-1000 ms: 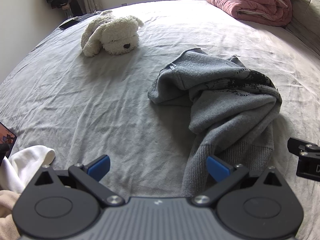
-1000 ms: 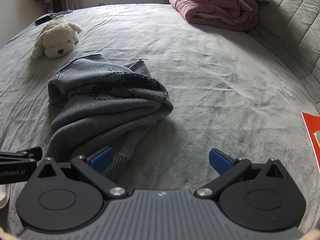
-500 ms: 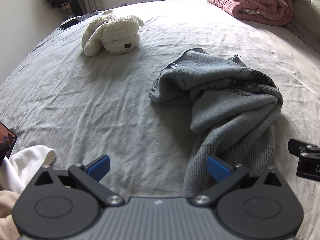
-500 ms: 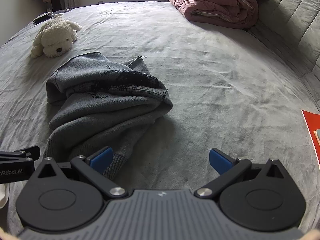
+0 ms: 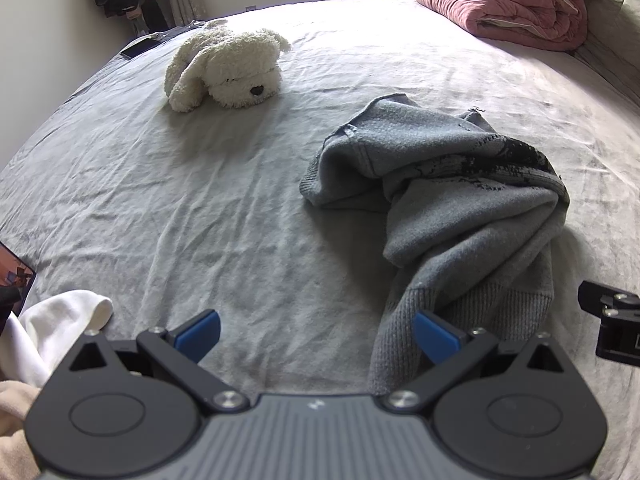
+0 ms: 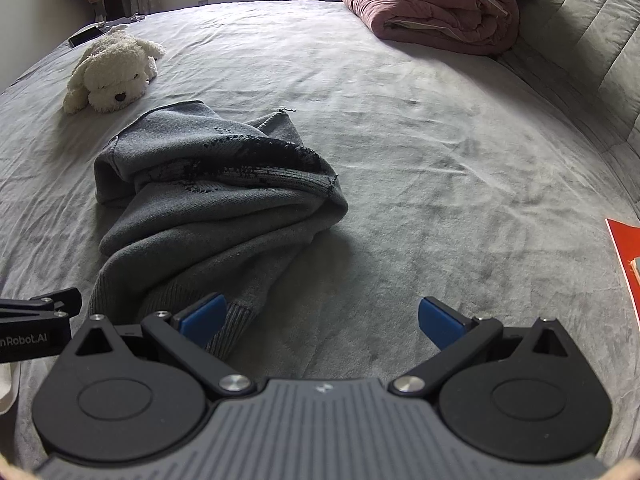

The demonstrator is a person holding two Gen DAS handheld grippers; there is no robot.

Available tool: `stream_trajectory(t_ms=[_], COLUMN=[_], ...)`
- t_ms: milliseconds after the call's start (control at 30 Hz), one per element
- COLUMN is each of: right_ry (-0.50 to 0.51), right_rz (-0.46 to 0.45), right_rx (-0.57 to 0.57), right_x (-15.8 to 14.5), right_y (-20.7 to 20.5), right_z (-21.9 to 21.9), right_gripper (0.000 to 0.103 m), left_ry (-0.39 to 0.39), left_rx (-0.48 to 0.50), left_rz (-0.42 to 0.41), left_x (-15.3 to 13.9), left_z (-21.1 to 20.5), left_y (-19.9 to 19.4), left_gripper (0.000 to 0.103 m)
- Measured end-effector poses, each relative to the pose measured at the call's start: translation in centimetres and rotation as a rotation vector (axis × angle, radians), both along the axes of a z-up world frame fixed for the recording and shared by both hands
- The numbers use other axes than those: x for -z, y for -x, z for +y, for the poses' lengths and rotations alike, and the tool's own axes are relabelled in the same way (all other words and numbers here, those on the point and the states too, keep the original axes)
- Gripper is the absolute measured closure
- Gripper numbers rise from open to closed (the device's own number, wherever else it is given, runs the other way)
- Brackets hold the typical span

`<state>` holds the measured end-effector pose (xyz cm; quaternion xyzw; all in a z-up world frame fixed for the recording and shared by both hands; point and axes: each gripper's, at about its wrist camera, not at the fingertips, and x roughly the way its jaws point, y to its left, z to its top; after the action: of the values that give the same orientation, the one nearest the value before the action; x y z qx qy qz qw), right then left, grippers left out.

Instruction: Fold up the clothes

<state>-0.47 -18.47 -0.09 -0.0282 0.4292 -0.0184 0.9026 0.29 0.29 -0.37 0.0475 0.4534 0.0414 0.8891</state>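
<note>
Gray sweater (image 5: 460,200) crumpled mid-bed (image 5: 200,208). Left gripper (image 5: 316,332) and right gripper (image 6: 320,320) both wide apart, holding nothing, at sweater's near hem. Toy dog (image 5: 228,70) near far corner.

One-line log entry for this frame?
phase: pre-grasp | left gripper: open, empty | right gripper: open, empty | grey sweater: crumpled on bed, ribbed hem nearest both grippers

Left gripper (image 5: 316,332) and right gripper (image 6: 320,318) side by side, fingers spread wide.
</note>
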Motion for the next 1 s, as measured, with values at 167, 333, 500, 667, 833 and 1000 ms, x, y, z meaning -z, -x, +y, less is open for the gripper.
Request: stream_trajectory(t_ms=[167,333,500,667,833,1000], right_ry=[-0.008,-0.009,-0.013,-0.015,-0.029,-0.019], right_rz=[0.007,0.013,0.018,0.025,0.052,0.088], right_rx=[-0.002,-0.008,-0.009,-0.013,-0.003,0.005], right_x=[0.1,0.2,0.2,0.3,1.0,2.3], right_y=[-0.1,-0.1,-0.1,-0.2,-0.7,-3.0], right_z=[0.0,0.0,0.0,0.0,-0.3,-0.6], right_gripper=[0.000,0.000,0.000,0.000,0.000,0.000], left_ry=[-0.005,-0.008,-0.012,-0.017,-0.018,-0.058], left_rx=[0.004,0.001,0.002,-0.007,-0.021,-0.028], left_rz=[-0.001,0.002,0.005,0.009,-0.007,-0.064], left_x=[0.0,0.1,0.2,0.5,1.0,2.4], left_z=[0.0,0.0,0.0,0.2,0.6,0.6], left_y=[0.0,0.0,-0.1,-0.4,-1.0,-3.1], left_gripper=[0.000,0.000,0.000,0.000,0.000,0.000])
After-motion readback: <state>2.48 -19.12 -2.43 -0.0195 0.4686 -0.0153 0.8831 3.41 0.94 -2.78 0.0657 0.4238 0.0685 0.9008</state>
